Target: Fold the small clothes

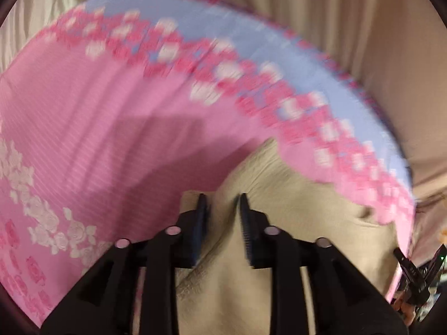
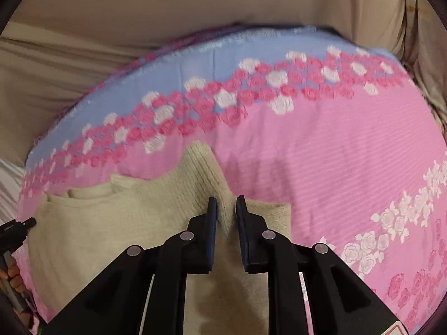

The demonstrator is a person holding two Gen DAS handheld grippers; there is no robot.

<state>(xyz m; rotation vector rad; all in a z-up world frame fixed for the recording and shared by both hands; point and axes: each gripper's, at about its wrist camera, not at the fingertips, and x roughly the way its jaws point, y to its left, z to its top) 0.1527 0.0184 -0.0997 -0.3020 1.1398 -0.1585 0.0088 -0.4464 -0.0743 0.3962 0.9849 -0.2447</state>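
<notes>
A beige knit garment lies on a pink and blue rose-patterned blanket. My left gripper hangs over the garment with its jaws a little apart; whether cloth is pinched between them I cannot tell in the blur. In the right wrist view the garment spreads to the left, with a ribbed part raised up toward the blanket. My right gripper has its jaws narrowly apart with a ridge of the beige knit between them. The other gripper shows at the right edge of the left wrist view and at the left edge of the right wrist view.
Beige sofa cushions rise behind the blanket; they also show in the right wrist view. The blanket's blue fringed edge runs along the back. A hand holds the other gripper at the left edge.
</notes>
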